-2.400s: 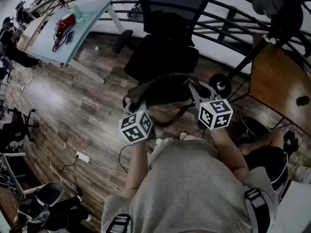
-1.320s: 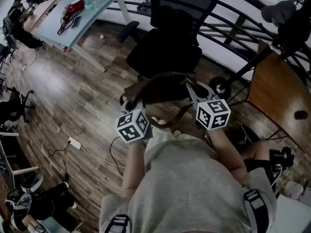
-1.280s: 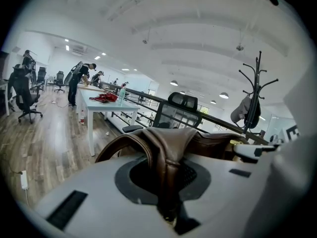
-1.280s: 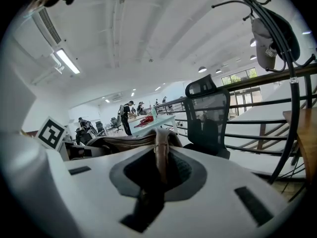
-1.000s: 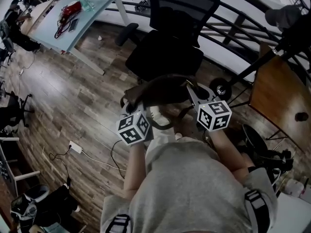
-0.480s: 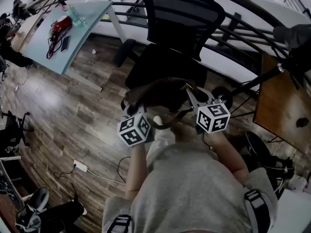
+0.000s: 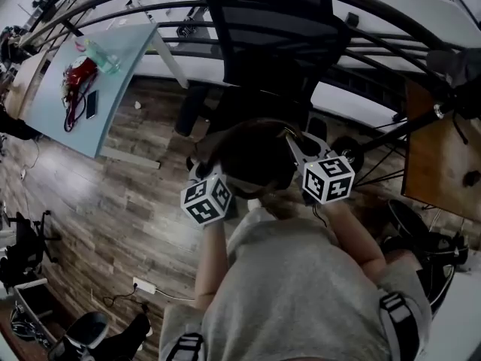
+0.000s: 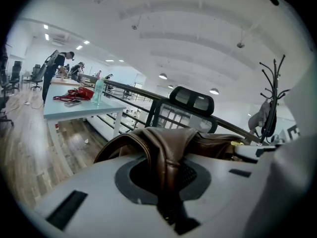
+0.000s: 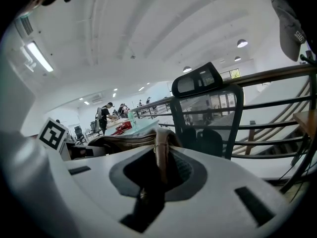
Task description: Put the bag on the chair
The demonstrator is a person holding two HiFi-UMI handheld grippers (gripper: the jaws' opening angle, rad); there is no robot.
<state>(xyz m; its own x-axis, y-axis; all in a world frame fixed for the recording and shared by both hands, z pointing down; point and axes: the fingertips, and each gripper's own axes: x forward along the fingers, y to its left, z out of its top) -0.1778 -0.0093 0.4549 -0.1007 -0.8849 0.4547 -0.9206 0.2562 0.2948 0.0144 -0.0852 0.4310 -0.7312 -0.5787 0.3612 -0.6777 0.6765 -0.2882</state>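
Count: one brown leather bag [image 7: 252, 153]; one black mesh-backed office chair [image 7: 270, 36]; two grippers, each with one marker cube; left gripper [image 7: 200, 168] has its jaws drawn nearly together on a fold of the bag's leather handle [image 8: 166, 162], which stands pinched between them in the left gripper view; right gripper [image 7: 297, 143] likewise has its jaws nearly closed on a thin strap of the bag [image 9: 159, 152], a small metal ring visible on that strap. The brown leather bag hangs in the air between the two grippers, slung from one to the other, just in front of the chair and not resting on the seat; whether it is over the seat's front edge cannot be told from the head view. Chair faces the person, backrest and headrest upright behind the bag. Surfaces: one pale blue counter [image 7: 124, 74] well to the left, carrying one red object [image 7: 75, 74], one dark phone [image 7: 90, 104] and one clear bottle [image 7: 101, 55]; one brown wooden table [image 7: 443, 156] at the right edge. Floor [image 7: 113, 201] is grey-brown wood plank; one white power strip [image 7: 143, 284] with a cable lies on it. Room: open office, white ceiling with round lights; one dark metal railing [image 7: 376, 51] with horizontal bars runs behind the chair; one black coat stand [image 8: 270, 108] to the right; people stand far off by the counter [image 8: 54, 68].
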